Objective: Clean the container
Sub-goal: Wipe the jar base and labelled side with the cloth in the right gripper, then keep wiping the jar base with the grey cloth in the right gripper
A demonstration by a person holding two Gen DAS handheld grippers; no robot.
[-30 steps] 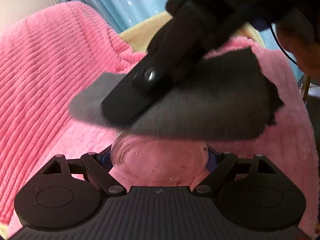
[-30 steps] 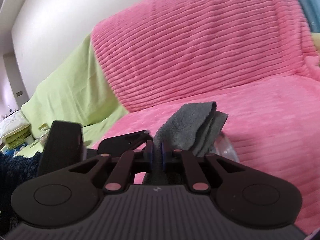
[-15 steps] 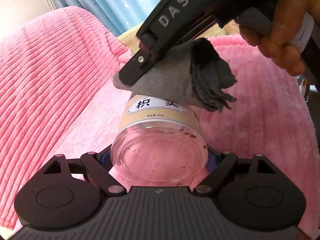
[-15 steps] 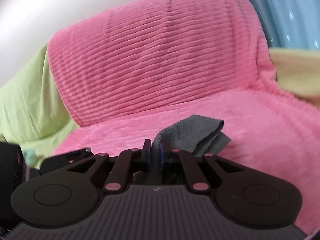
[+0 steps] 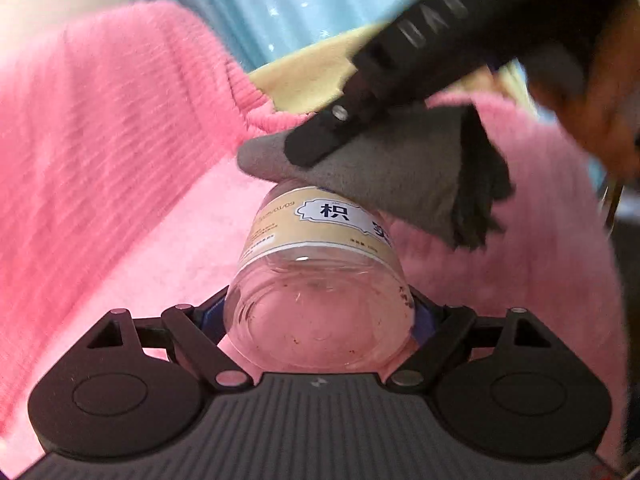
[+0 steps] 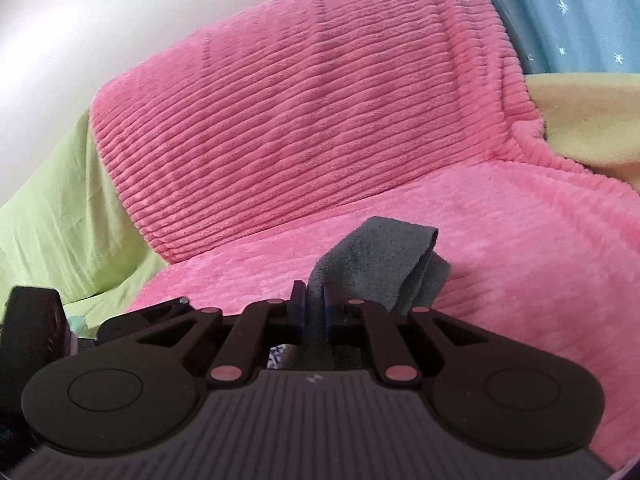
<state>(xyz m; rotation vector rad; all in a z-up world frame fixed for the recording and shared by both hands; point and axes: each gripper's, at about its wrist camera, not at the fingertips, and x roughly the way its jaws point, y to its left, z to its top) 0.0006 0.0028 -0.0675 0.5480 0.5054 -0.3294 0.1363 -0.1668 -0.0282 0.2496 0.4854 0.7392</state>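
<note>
Gripping a clear plastic jar (image 5: pixel 320 304), left gripper (image 5: pixel 320 316); right gripper (image 6: pixel 315 308) pinches fuzzy grey cloth (image 6: pixel 376 260) (folded).

The left matte black plastic two-finger gripper (image 5: pixel 320 320) has a ribbed grey top plate, round discs at either side, silvery pivot pins on angled linkage bars and blue pads on its fingers. The right matte black plastic two-finger gripper (image 6: pixel 314 308) is built alike, with pale blurred lettering along its side and a silver screw near its tip.
</note>
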